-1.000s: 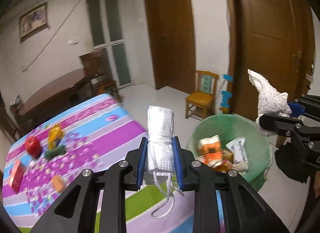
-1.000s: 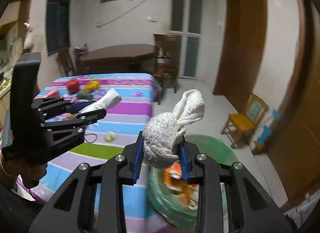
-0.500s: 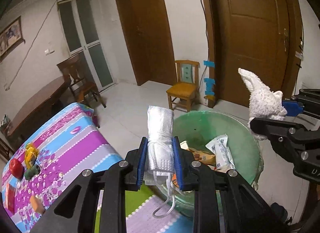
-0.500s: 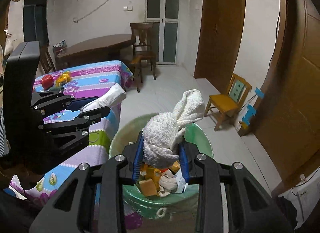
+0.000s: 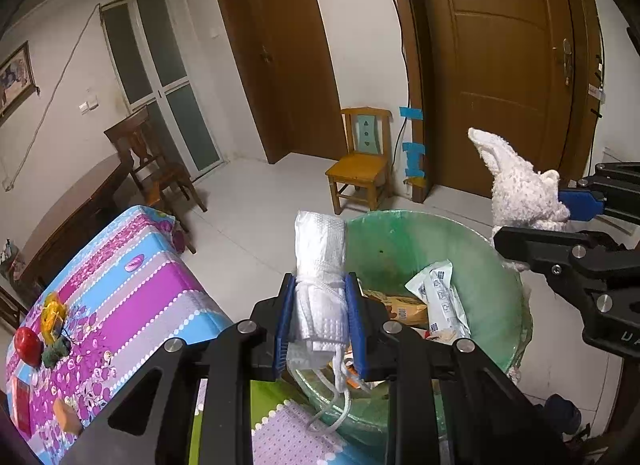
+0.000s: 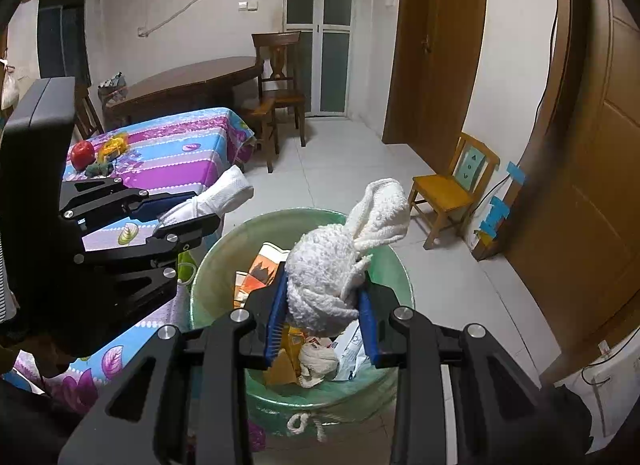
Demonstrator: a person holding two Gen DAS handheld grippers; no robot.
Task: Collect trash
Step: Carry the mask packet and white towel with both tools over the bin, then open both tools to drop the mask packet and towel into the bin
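Both claws are clamped on trash as I look down their fingers. On my left gripper (image 5: 320, 325) the blue pads press either side of a folded white face mask (image 5: 320, 265), which stands up between them with its ear loops dangling below the fingertips. My right gripper (image 6: 323, 315) is closed on a balled white terry cloth (image 6: 332, 277), one loose end sticking up past the tips like an ear.

Directly beyond and under both sets of fingers sits the green trash bin (image 6: 216, 285), lined with a pale green bag. The right claw hangs over its opening; the left claw is at the rim nearest me, the mask's loops falling just inside the edge. Down in the bin, ahead of the fingertips, I see a white printed wrapper (image 5: 440, 297), an orange-and-white packet (image 6: 260, 269) and a knotted white wad (image 6: 316, 361).

From the left camera, the right claw comes in from the right, over the bin's far side. From the right camera, the left claw comes in from the left, beside the bin.

Left of the bin is a table with a striped purple and blue cloth (image 5: 132, 285); at its far end lie a red apple (image 5: 27, 345) and a yellow toy (image 5: 53, 319). Well beyond the bin, a small wooden chair (image 5: 360, 169) stands by a brown door (image 5: 508, 65).
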